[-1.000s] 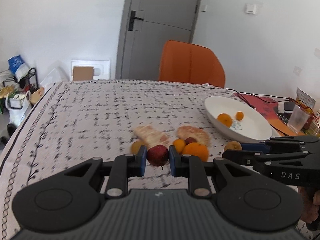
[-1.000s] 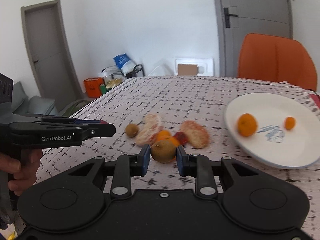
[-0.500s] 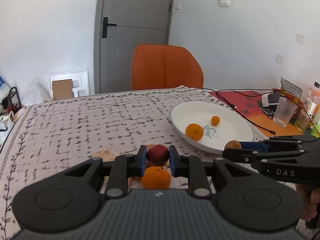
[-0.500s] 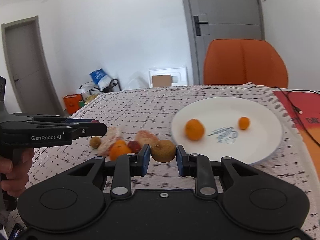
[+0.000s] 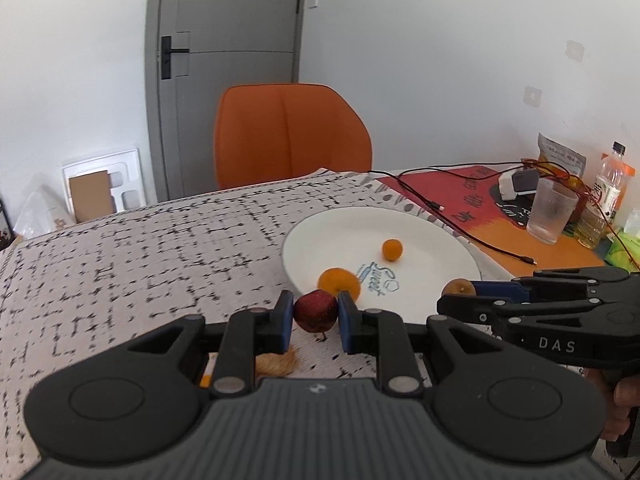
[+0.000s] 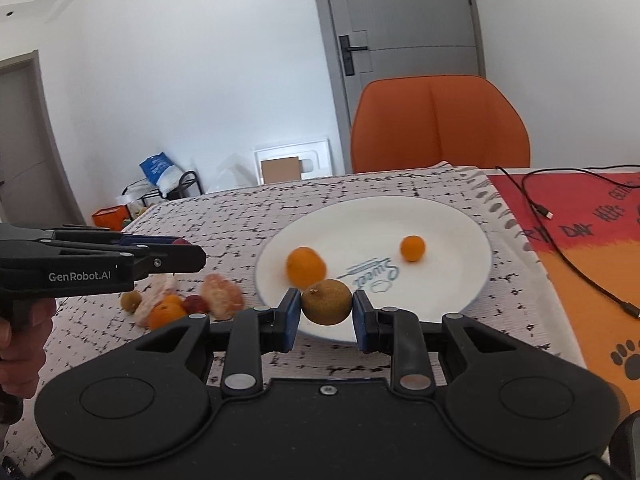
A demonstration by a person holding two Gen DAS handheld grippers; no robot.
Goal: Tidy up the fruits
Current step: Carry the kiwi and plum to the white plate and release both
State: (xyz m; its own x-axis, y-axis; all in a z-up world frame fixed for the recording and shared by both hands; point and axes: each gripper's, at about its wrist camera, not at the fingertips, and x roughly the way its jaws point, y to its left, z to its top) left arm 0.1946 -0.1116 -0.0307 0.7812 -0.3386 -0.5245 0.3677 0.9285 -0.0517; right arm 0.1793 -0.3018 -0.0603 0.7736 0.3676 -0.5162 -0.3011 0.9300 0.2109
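My left gripper [image 5: 314, 314] is shut on a dark red fruit [image 5: 315, 311], held just short of the near left rim of the white plate [image 5: 320, 232]. My right gripper [image 6: 326, 307] is shut on a brown round fruit [image 6: 326, 306] over the plate's [image 6: 460, 296] near rim. The plate holds a large orange [image 6: 305, 267] and a small orange [image 6: 412, 248]. A pile of peeled citrus segments [image 6: 222, 296], an orange [image 6: 166, 315], a red fruit [image 6: 195, 304] and a small brown fruit [image 6: 131, 301] lies on the tablecloth left of the plate.
An orange chair [image 5: 288, 132] stands behind the table. A black cable [image 6: 568, 256] runs over the red and orange mat [image 6: 592, 240] on the right. A glass [image 5: 552, 216], a bottle [image 5: 604, 196] and a snack bag [image 5: 560, 156] stand at the far right.
Both grippers have carried their fruits from the pile to the right toward the plate. The plate now lies directly ahead of each gripper.
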